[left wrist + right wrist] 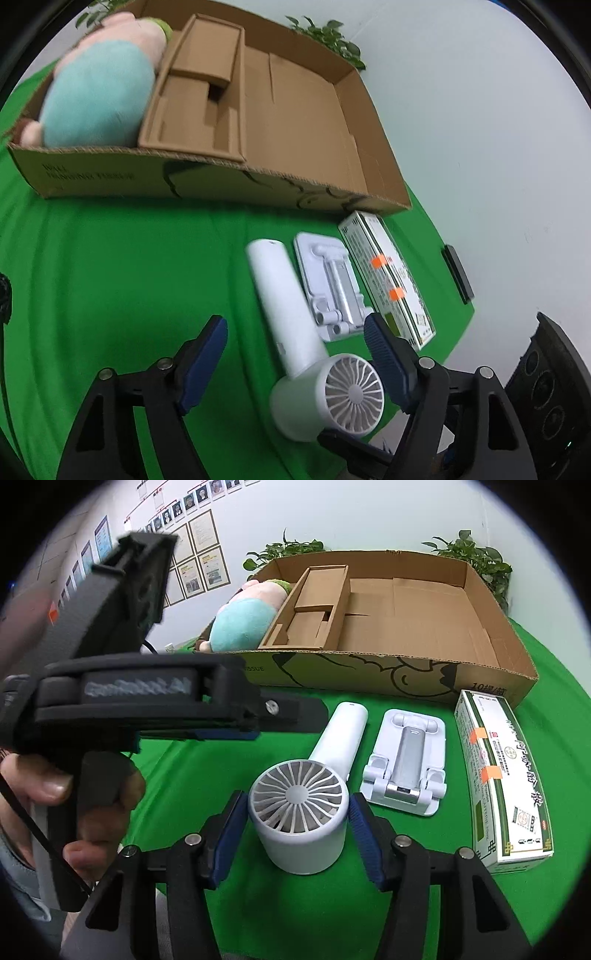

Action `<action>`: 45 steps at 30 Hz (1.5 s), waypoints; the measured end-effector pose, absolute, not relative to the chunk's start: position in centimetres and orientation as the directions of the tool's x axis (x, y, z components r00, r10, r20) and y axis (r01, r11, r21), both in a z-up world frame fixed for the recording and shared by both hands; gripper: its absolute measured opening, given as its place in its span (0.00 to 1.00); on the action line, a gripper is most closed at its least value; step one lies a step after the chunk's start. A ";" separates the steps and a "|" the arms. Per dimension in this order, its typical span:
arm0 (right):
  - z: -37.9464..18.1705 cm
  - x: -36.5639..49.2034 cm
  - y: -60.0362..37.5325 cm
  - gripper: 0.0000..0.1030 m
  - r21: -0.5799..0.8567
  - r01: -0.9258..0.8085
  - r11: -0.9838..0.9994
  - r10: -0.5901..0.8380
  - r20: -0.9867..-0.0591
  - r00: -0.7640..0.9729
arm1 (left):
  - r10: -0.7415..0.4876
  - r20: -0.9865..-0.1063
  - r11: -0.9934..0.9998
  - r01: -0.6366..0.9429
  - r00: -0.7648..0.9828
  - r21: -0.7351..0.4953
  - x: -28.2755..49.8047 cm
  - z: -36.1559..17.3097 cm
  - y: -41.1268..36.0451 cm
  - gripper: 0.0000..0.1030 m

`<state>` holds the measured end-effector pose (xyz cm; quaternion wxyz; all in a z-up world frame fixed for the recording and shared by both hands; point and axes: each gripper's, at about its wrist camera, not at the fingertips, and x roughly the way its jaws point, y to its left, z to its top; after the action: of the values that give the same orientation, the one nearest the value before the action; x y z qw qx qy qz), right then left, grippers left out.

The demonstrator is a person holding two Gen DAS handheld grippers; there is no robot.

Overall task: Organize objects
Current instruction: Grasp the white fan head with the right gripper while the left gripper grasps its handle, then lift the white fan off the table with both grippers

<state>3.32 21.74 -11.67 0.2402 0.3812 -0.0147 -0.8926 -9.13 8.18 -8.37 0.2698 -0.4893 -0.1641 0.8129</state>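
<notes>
A white handheld fan (299, 797) lies on the green cloth with its round head toward me and its handle (284, 295) pointing at the cardboard box (369, 672). My right gripper (297, 812) has a blue pad against each side of the fan's head. My left gripper (295, 352) is open, its fingers wide on either side of the handle without touching it; in the right wrist view the left gripper (291, 716) reaches in from the left, held by a hand. A white folding phone stand (406, 760) and a green-and-white carton (498, 775) lie to the right of the fan.
The cardboard box (221, 181) holds a pink and teal plush toy (96, 99) and a brown cardboard insert (199, 99); its right half is bare. Potted plants (476, 561) stand behind it. A small black bar (458, 273) sits at the cloth's right edge, near a black device (546, 384).
</notes>
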 end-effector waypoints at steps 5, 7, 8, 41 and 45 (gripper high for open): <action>-11.7 3.7 21.7 0.54 0.228 0.449 -0.864 -0.475 -0.666 -0.575 | 0.624 -0.710 -0.782 -0.266 -0.327 -0.564 -9.4 -9.8 8.4 0.64; -11.6 3.8 21.6 0.54 0.231 0.462 -0.856 -0.486 -0.668 -0.564 | 0.638 -0.703 -0.770 -0.260 -0.312 -0.583 -9.6 -10.3 8.4 0.56; -11.6 3.8 21.5 0.54 0.228 0.466 -0.855 -0.485 -0.669 -0.563 | 0.641 -0.703 -0.767 -0.257 -0.306 -0.587 -9.6 -10.6 8.4 0.53; -11.4 2.3 21.6 0.54 0.191 0.444 -0.875 -0.438 -0.702 -0.562 | 0.681 -0.652 -0.730 -0.228 -0.333 -0.645 -10.5 -10.1 6.7 0.03; -11.2 3.3 21.4 0.54 0.146 0.537 -0.831 -0.466 -0.710 -0.528 | 0.716 -0.637 -0.697 -0.246 -0.285 -0.673 -10.4 -10.6 7.3 0.44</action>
<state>3.30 21.42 -11.23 0.2873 0.3919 0.0455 -0.8728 -10.38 7.27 -10.56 0.3136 -0.5093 -0.2306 0.7675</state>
